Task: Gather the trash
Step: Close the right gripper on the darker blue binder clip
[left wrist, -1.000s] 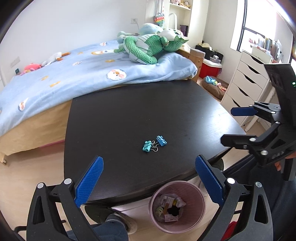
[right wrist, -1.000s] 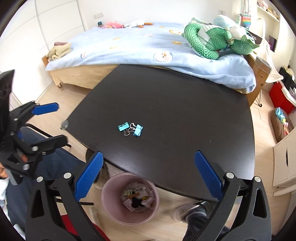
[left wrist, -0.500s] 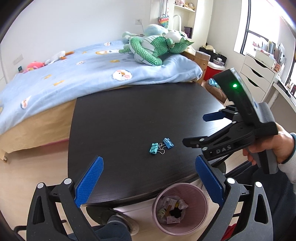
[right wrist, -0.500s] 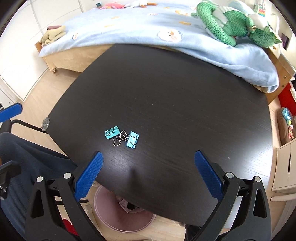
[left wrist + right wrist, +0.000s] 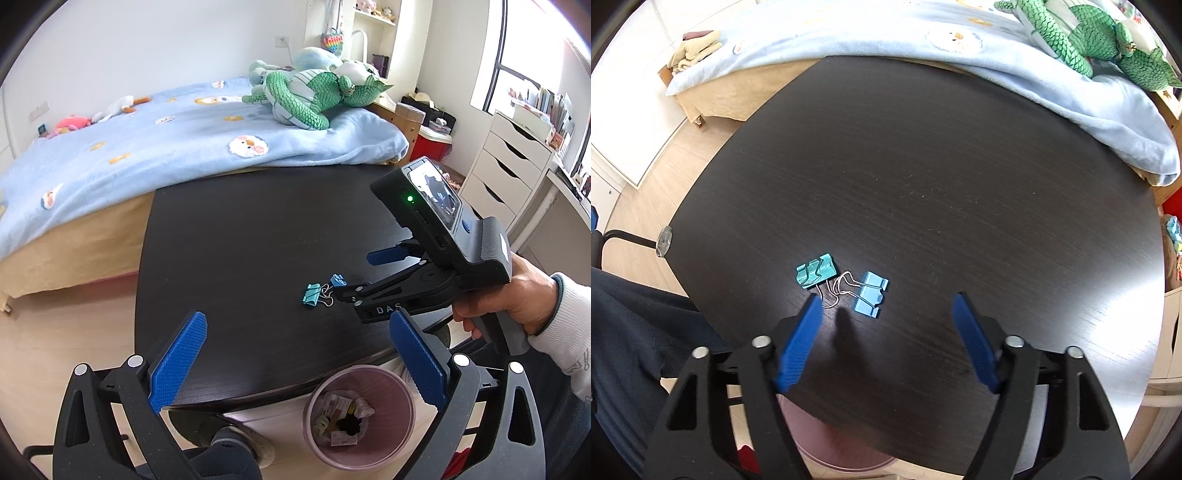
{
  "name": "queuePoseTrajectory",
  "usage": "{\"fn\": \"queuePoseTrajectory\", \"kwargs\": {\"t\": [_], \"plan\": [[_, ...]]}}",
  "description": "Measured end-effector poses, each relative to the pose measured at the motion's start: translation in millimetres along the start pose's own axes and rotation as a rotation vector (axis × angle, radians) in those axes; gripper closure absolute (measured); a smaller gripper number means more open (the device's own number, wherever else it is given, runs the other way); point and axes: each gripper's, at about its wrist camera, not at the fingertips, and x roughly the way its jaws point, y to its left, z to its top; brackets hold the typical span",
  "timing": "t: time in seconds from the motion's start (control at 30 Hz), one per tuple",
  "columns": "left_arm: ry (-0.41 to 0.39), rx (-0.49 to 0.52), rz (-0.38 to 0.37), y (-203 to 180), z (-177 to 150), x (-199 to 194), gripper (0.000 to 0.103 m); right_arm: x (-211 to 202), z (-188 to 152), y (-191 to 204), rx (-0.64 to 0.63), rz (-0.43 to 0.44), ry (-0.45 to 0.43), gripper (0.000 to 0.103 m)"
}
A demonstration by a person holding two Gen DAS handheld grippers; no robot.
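Two binder clips lie on the black table (image 5: 960, 166), handles touching: a teal one (image 5: 815, 275) on the left and a light blue one (image 5: 870, 293) on the right. Both show in the left wrist view, teal (image 5: 313, 294) and blue (image 5: 337, 280). My right gripper (image 5: 886, 304) is open and empty, low over the table, with its fingertips just short of the blue clip. It also shows in the left wrist view (image 5: 354, 271). My left gripper (image 5: 295, 332) is open and empty above the table's near edge.
A pink waste bin (image 5: 360, 413) with scraps inside stands on the floor below the table's near edge. A bed with a blue blanket (image 5: 166, 140) and a green plush toy (image 5: 314, 96) borders the far side. White drawers (image 5: 506, 162) stand at the right.
My right gripper has moved forward and down over the table toward the two clips, still open. My left gripper has stayed about where it was.
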Motion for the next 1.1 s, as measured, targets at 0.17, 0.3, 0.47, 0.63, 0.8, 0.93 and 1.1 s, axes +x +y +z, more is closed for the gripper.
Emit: {"fn": "queuePoseTrajectory", "kwargs": {"t": [0.17,0.3,0.47,0.63,0.8,0.93,1.1], "plan": [[0.002,-0.003,-0.002,1,0,1,0.008,6,3,5,-0.008,0.019,0.008,0.052],[0.004,-0.002,-0.003,0,-1,1,0.008,10,5,5,-0.010,0.027,0.013,0.063],[0.006,-0.001,-0.008,0,-3,3,0.008,11,6,5,-0.009,0.031,0.011,0.074],[0.009,0.002,-0.011,-1,-4,4,0.008,11,6,5,-0.013,0.037,0.010,0.084],[0.014,0.005,-0.014,-3,-4,6,0.008,7,5,5,-0.013,0.033,-0.004,0.090],[0.014,0.004,-0.015,-4,-4,6,0.008,4,4,3,-0.006,0.030,-0.011,0.095],[0.016,0.006,-0.016,-5,-4,8,0.008,-3,3,1,0.003,0.027,-0.030,0.099]]}}
